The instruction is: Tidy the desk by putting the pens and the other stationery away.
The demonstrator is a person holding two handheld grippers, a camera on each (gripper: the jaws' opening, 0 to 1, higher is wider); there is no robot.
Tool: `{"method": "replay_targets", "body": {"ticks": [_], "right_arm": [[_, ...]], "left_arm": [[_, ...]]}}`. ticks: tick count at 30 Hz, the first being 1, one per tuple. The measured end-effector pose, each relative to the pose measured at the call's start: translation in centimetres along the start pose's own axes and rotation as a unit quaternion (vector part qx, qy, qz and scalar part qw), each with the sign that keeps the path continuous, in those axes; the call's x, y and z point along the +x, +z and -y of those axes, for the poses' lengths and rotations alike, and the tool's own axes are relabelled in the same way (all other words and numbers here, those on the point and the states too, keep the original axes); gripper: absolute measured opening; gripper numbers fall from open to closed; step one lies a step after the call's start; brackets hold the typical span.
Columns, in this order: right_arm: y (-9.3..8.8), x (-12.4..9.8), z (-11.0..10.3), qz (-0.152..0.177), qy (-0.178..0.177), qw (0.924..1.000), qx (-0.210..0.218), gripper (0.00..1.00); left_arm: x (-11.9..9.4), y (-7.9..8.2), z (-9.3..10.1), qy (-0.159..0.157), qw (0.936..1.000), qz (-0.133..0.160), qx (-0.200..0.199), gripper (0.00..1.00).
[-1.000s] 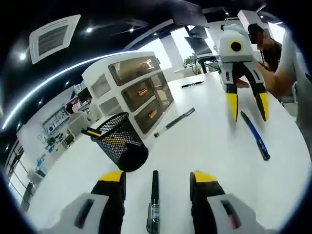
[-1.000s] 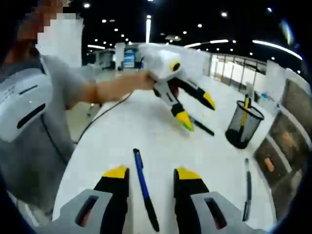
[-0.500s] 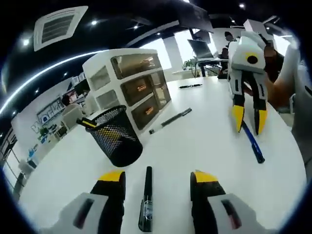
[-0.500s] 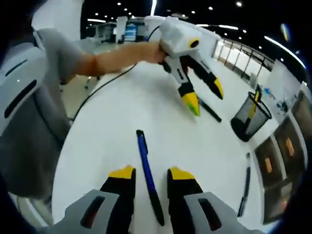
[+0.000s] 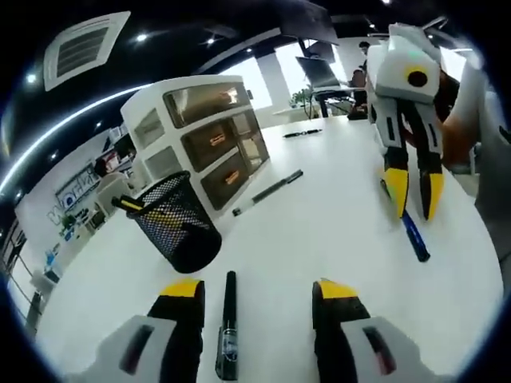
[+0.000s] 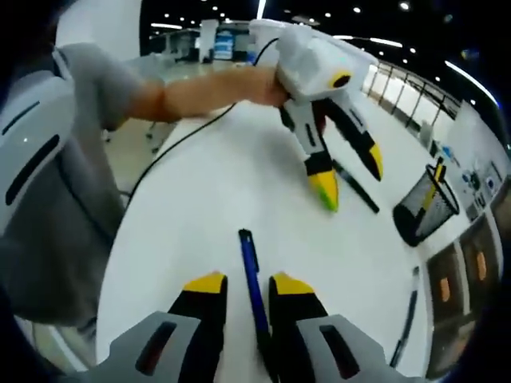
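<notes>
A black pen (image 5: 227,327) lies on the white desk (image 5: 327,231) between the jaws of my left gripper (image 5: 257,289), which is open and low over it. My right gripper (image 6: 248,282) straddles a blue pen (image 6: 254,283); its jaws are narrow, with a small gap still showing on each side of the pen. From the left gripper view, the right gripper (image 5: 413,190) points down at the blue pen (image 5: 412,233). From the right gripper view, the left gripper (image 6: 350,177) hovers over the black pen (image 6: 357,188).
A black mesh pen cup (image 5: 172,223) holding a yellow pen stands beside a white drawer unit (image 5: 200,136). Two more pens (image 5: 267,191) (image 5: 302,133) lie near the drawers. A person in a grey shirt (image 6: 48,159) stands at the desk's edge, with a cable (image 6: 184,140) trailing across it.
My right jaws have narrowed around the blue pen. The left gripper has slid forward, so the black pen sits deeper between its jaws.
</notes>
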State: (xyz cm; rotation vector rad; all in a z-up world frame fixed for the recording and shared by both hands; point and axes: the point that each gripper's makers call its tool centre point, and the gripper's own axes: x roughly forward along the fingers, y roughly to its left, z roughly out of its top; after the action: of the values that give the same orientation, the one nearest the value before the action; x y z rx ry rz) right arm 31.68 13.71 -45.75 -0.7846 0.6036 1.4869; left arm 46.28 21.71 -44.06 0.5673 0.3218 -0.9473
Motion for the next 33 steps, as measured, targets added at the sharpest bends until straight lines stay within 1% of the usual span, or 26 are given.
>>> {"method": "replay_targets", "body": {"ticks": [5,11,14,19,21,22,24,26,27,29,31,33], "right_arm": [[-0.1,-0.3,0.5,-0.005,-0.001,1.0,0.006,0.19],[-1.1,-0.4,0.2,-0.05,0.014,0.9987,0.003,0.19],[-0.8,-0.7,0.3,-0.064,0.017,0.9978,-0.004,0.19],[0.2,-1.4,0.3,-0.089,0.026,0.9953,-0.027,0.19],[0.2,-1.4,0.2,-0.11,0.031,0.9927,-0.039,0.19],[0.0,-1.3,0.1,-0.126,0.037,0.9902,-0.047,0.19],[-0.1,-1.3,0.0,-0.135,0.039,0.9888,-0.051,0.19],[-0.3,-1.1,-0.5,-0.152,0.054,0.9854,-0.056,0.19],[-0.4,-1.1,-0.7,-0.155,0.058,0.9845,-0.058,0.19],[-0.6,-0.8,-1.0,-0.173,0.071,0.9801,-0.066,0.19],[-0.2,-0.6,-1.1,-0.176,0.083,0.979,-0.061,0.19],[-0.1,-0.5,-0.9,-0.186,0.086,0.9772,-0.056,0.19]], "left_arm": [[0.1,-0.2,0.1,-0.001,1.0,-0.004,0.002,0.54],[0.1,-0.1,0.2,-0.004,1.0,-0.002,0.003,0.54],[0.0,0.2,0.1,-0.003,1.0,0.005,-0.002,0.54],[-0.3,0.5,0.0,0.001,0.9999,0.01,0.001,0.54],[-0.2,0.6,0.1,0.0,0.9999,0.013,0.0,0.54],[-0.2,0.6,0.1,0.0,0.9999,0.012,0.001,0.54],[-0.1,0.5,0.2,0.0,1.0,0.01,0.002,0.54],[0.0,0.3,0.2,-0.002,1.0,0.007,0.001,0.54],[0.0,0.3,0.2,-0.002,1.0,0.007,0.001,0.54],[0.0,0.4,0.4,-0.007,0.9999,0.009,-0.001,0.53],[0.0,0.5,0.3,-0.007,0.9999,0.012,-0.003,0.52],[0.0,0.4,0.3,-0.005,0.9999,0.011,-0.004,0.53]]}}
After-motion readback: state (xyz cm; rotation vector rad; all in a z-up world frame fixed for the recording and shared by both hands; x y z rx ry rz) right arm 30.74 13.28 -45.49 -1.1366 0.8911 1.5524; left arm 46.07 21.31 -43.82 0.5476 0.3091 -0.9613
